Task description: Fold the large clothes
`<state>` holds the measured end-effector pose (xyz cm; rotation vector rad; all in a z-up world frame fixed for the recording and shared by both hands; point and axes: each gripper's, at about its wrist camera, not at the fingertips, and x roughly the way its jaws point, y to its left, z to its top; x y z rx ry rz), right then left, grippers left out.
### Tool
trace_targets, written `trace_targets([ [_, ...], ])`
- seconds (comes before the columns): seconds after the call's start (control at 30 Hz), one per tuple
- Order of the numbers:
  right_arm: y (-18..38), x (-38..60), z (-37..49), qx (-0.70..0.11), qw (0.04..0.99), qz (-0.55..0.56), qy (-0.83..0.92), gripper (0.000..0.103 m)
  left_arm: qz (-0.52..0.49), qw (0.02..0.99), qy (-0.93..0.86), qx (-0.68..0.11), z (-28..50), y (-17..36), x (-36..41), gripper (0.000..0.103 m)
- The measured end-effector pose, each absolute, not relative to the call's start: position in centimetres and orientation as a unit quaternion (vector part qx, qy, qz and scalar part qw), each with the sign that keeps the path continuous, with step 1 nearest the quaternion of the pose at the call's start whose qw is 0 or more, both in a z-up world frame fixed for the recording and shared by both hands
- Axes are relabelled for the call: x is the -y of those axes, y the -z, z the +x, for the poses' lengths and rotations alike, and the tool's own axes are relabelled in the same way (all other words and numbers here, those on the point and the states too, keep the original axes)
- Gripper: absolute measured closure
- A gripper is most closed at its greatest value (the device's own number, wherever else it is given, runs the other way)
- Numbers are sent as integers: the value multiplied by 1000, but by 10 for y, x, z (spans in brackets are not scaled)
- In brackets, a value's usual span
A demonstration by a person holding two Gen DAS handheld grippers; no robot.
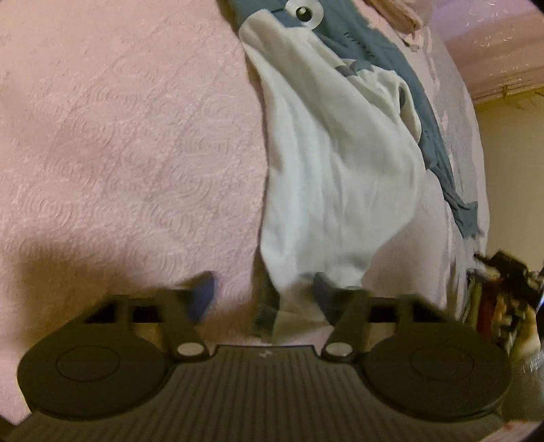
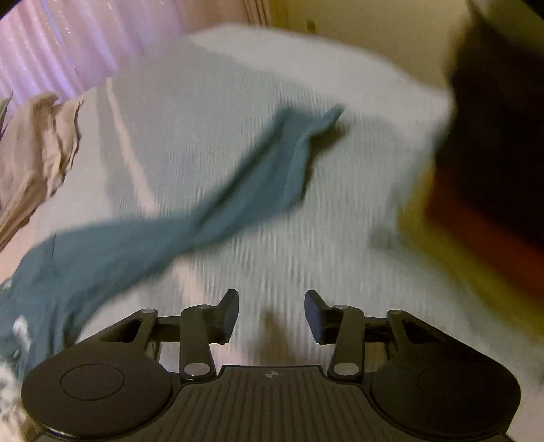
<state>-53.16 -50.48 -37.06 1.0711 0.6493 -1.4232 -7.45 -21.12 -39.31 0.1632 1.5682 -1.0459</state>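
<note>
A large garment (image 1: pixel 340 170) lies on the pink bedspread (image 1: pixel 119 136), white in the middle with grey-blue edges and a cartoon eye (image 1: pixel 303 13) at the far end. Its narrow near end reaches between the fingers of my left gripper (image 1: pixel 263 295), close to the right finger; the jaws stand wide apart, open. In the blurred right wrist view, a teal sleeve of the garment (image 2: pixel 255 183) stretches across the bedspread (image 2: pixel 340 255) from the lower left. My right gripper (image 2: pixel 272 312) is open over bare bedspread, right of the sleeve, with nothing between its fingers.
A crumpled beige cloth (image 2: pixel 37 149) lies at the left edge of the bed, with a pink curtain (image 2: pixel 51 40) behind it. A dark object with a red band (image 2: pixel 493 153) stands past the bed's right edge. Cluttered items (image 1: pixel 503 299) sit beside the bed.
</note>
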Motion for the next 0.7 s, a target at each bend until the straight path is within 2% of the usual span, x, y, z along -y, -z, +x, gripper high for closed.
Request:
trace_targets([
  [0.03,376,494,-528,-287,581,471,598,62,69,583,456,-669,-75,391,211,103],
  [0.1,380,481,-521,-301,581,483,582,62,47,588,471,-656,-68,375,201,103],
  [0.2,378,462,-497,-309,599,487,554,62,63,633,490,-596,-43,332,181,103],
  [0.37,375,434,-443,-312,641,495,497,62,82,729,413,-539,44,295,134,103],
  [0.53,389,387,-387,-306,675,517,428,61,127,739,377,-544,102,321,125,103],
  [0.63,401,364,-360,-241,692,559,387,61,138,716,389,-563,102,350,137,103],
  [0.7,411,359,-348,-186,689,598,366,60,124,708,394,-572,103,357,132,91],
])
